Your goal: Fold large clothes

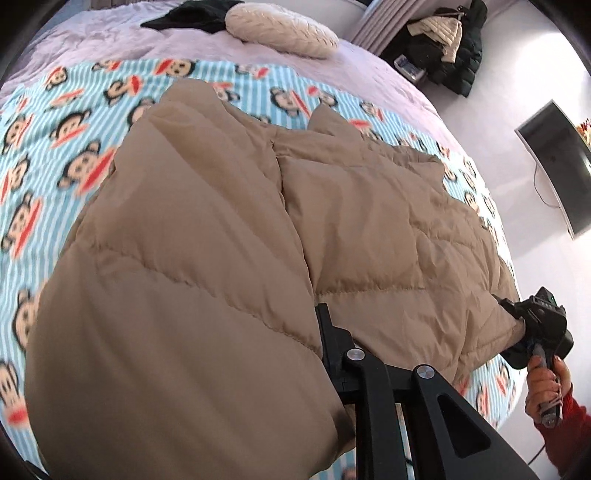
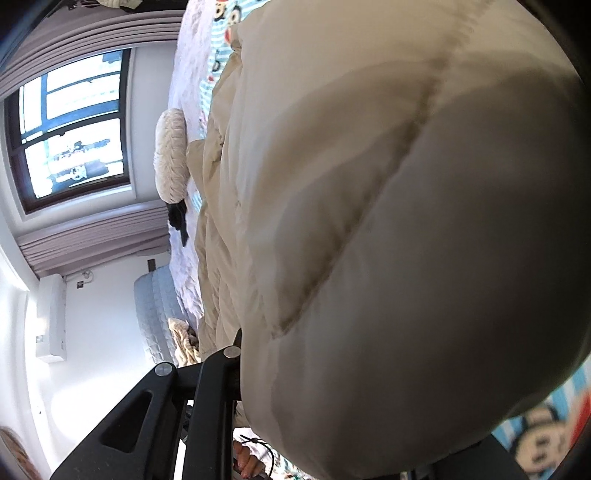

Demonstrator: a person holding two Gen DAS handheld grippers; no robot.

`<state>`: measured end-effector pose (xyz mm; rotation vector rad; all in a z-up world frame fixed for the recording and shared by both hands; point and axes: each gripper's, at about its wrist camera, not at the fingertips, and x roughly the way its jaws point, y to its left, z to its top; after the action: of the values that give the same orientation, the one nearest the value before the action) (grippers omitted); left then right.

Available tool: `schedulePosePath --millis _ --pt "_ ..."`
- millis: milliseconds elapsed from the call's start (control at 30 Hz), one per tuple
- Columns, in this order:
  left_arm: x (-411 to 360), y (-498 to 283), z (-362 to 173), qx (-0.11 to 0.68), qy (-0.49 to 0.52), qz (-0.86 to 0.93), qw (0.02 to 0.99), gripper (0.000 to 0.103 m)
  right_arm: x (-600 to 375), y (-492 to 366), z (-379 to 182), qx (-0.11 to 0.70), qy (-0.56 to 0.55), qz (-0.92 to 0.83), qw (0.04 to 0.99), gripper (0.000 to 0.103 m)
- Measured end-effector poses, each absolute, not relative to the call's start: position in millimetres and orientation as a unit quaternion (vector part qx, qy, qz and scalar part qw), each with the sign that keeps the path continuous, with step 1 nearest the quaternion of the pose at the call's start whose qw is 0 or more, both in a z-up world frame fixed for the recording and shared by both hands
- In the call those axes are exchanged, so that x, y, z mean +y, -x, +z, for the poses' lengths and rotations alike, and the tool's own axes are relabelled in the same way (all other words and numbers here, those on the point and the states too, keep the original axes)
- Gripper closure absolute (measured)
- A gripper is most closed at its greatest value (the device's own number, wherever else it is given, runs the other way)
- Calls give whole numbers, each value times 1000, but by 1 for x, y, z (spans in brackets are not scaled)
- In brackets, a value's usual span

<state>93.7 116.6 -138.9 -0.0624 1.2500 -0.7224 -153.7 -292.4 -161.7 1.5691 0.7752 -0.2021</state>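
Observation:
A large tan puffer jacket (image 1: 258,229) lies spread on a bed covered by a blue striped monkey-print blanket (image 1: 55,122). My left gripper (image 1: 325,354) is shut on the jacket's near hem; only its right finger (image 1: 327,332) shows, the other is buried under fabric. My right gripper (image 1: 517,325) is shut on the jacket's right hem corner, held by a hand in a red sleeve. In the right wrist view the jacket (image 2: 406,240) bulges over the lens and hides most of that gripper (image 2: 243,369); only one finger shows.
A white round cushion (image 1: 280,29) and a dark garment (image 1: 192,14) lie at the far end of the bed. A pile of coats (image 1: 450,40) and a monitor (image 1: 557,158) stand to the right. A window (image 2: 74,129) and curtains show in the right wrist view.

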Motion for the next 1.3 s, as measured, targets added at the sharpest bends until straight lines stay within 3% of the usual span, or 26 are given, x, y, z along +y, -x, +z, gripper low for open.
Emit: schedulePosePath --millis 267,400,433,500,600,700,733,800,1000,1133,1300 --pt "143 -13 -140 615 40 -299 729 82 -278 207 -159 392 -682 -86 612 80" --pt "145 14 -156 633 42 -255 729 81 -289 209 -164 429 -675 -90 594 60" --pt "146 16 -159 638 41 -242 730 74 -291 209 -164 439 -671 -91 590 54" --pt "154 22 -161 652 41 -208 728 68 -291 211 -158 467 -653 -95 588 50" --pt "170 30 -144 653 34 -184 734 68 -289 212 -133 512 -595 -102 612 46" --pt "187 42 -118 643 6 -159 749 68 -283 215 -96 546 -506 -115 658 48" --pt "195 46 -108 637 -1 -149 756 68 -282 218 -88 548 -487 -115 670 60" --pt "206 50 -90 623 -10 -129 771 68 -272 223 -63 542 -451 -102 702 74" --pt "205 32 -74 602 -11 -136 787 68 -262 228 -46 525 -396 -121 743 75" --pt "185 9 -116 621 -39 -129 772 68 -257 213 -67 547 -373 -166 731 75" --pt "190 -9 -169 677 4 -90 731 68 -279 223 -112 586 -382 -192 688 76"
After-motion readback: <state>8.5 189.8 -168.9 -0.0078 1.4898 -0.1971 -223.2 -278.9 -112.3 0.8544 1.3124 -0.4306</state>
